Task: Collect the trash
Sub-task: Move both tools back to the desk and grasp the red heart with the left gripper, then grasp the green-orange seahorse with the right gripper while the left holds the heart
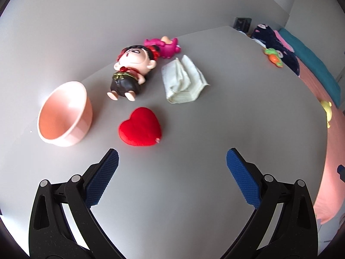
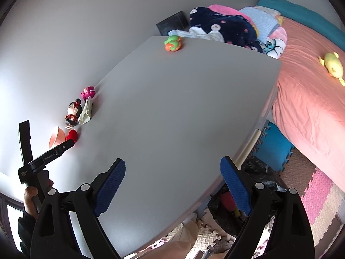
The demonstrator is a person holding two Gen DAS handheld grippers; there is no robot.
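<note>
a: trash item = crumpled pale tissue, lying flat on the grey desk. location?

b: far left part of the desk, close to the wall. just beside it, the cartoon figurine lies on its back; the pink toy sits behind both. red plush heart is nearer the camera, apart from the tissue. pink bowl stands tipped on its side, left of the heart.

a: left gripper?

b: fingers spread wide, nothing between the blue pads. it hovers short of the heart, no contact.

a: right gripper?

b: also spread, empty, over the near part of the desk, well apart from the tissue. in its view the left gripper shows at the far left, near the bowl.

a: surroundings?

b: green-and-orange toy at the desk's far edge. bed with salmon sheet alongside, yellow plush on it. black bag on the floor under the desk edge.
</note>
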